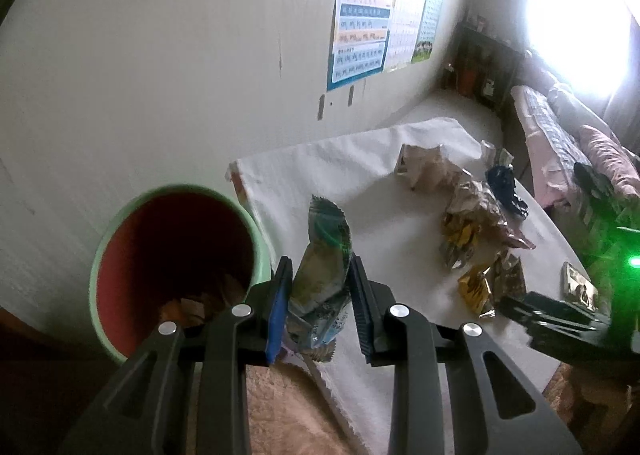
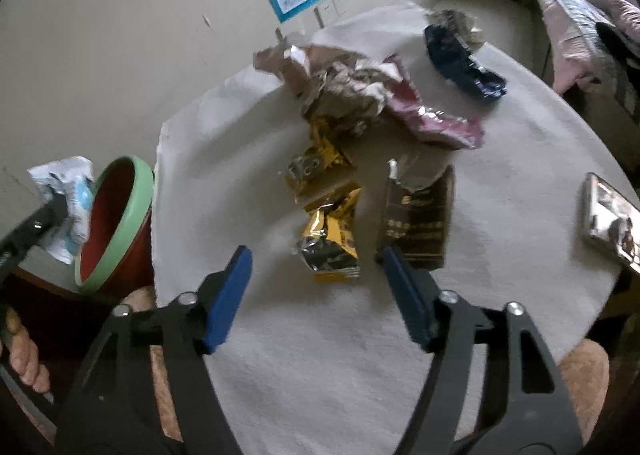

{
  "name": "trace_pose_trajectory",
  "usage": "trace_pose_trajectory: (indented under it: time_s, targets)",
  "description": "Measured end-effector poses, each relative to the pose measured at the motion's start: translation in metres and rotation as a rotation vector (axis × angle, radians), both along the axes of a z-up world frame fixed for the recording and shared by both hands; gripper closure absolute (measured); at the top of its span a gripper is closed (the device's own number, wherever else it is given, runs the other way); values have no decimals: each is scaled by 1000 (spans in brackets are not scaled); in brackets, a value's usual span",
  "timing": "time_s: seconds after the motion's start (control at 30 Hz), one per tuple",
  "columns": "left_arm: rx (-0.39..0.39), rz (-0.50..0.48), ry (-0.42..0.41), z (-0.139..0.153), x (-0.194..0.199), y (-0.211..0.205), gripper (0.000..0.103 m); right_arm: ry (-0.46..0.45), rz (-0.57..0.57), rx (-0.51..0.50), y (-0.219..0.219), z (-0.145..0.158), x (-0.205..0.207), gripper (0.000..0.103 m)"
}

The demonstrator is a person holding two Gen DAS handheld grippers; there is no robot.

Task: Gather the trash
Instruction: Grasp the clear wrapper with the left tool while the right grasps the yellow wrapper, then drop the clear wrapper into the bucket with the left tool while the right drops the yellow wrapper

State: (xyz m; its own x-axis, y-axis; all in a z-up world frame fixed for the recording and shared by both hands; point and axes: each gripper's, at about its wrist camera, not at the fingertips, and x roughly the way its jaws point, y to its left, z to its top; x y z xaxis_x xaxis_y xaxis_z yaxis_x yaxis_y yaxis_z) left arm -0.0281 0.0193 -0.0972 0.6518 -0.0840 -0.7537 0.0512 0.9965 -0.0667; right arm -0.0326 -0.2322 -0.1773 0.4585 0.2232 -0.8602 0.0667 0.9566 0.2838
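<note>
The left gripper [image 1: 318, 295] pinches a crumpled blue-and-white plastic wrapper [image 1: 320, 279] beside the green-rimmed red bin [image 1: 176, 255], while the right gripper's [image 2: 316, 287] fingers stand spread above a gold foil wrapper [image 2: 330, 243] on the white tabletop [image 2: 320, 355].

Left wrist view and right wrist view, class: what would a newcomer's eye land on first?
The left hand-held gripper clamps a crumpled wrapper beside the green-rimmed bin. On the white table, gold wrappers lie ahead of the open right hand-held gripper, with a phone at the right edge.

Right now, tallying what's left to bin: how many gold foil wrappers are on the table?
2. One gold wrapper lies mid-table just below the crumpled brown pile; the other gold wrapper lies nearer, ahead of the open right gripper. The pile may hide more.
</note>
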Motion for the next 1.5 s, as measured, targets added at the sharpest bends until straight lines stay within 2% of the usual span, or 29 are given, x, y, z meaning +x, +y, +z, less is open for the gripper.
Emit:
trace_pose_trajectory:
  time_s: [0.33,0.43,0.5,0.6,0.83,1.0,1.5]
  targets:
    - [-14,3,6,-1,-8,2,76,67,8,-58,6,-28,21,61]
    - [-17,8,6,0,-9,4,76,80,16,-55,7,-33,22,72]
    - [-22,15,10,-1,-9,7,75,81,16,-51,8,-33,21,85]
    - [-26,25,19,-3,-9,12,75,67,14,-38,9,-29,19,94]
    - [-28,52,18,-4,-8,21,75,5,44,-10,19,-3,14,94]
    - [-25,110,19,-5,-5,41,75,-28,94,26,38,14,18,94]
    - [-21,243,58,-20,1,89,75,-42,261,78,104,27,25,94]
